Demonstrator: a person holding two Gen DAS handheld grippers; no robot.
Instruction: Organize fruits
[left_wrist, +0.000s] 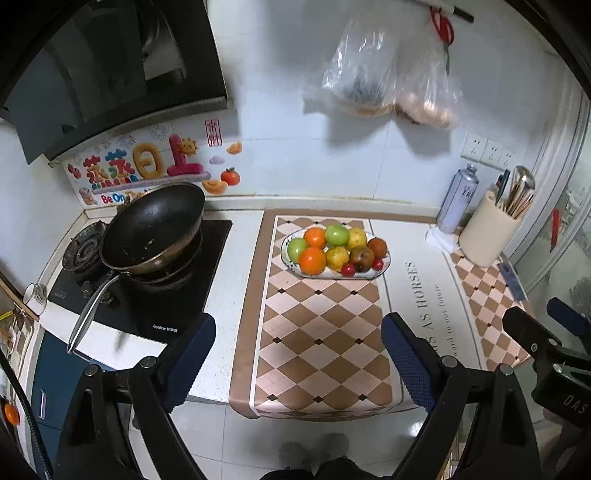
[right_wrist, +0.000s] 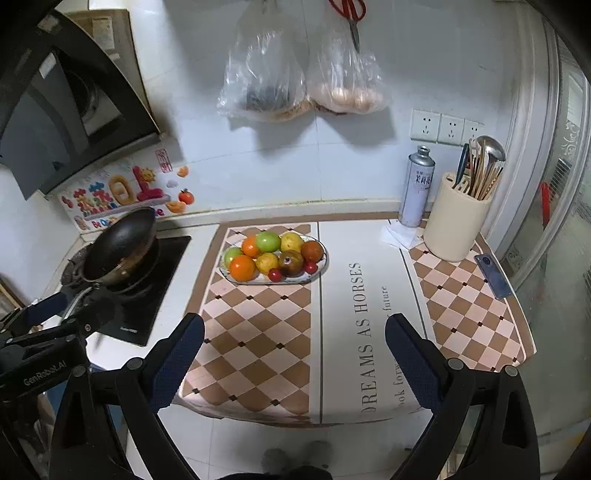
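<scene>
— Where's the fruit (left_wrist: 334, 251)?
— Heaped on the plate (left_wrist: 384, 266), far side of the worktop (left_wrist: 236, 266), long axis lying left-right.
— And each hand-held gripper?
— Left (left_wrist: 298, 356) and right (right_wrist: 294, 354) both spread wide, empty, well short of it. Left more squarely in line, probably nearer.

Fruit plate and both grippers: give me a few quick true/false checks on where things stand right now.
1. All the fruit sits on the plate. True.
2. The left gripper holds an orange. False: its fingers are open and empty.
3. The right gripper is open, short of the plate. True.
4. The wok sits on the checkered mat. False: it is on the stove, left of the mat.
5. The utensil holder stands right of the plate. True.
</scene>
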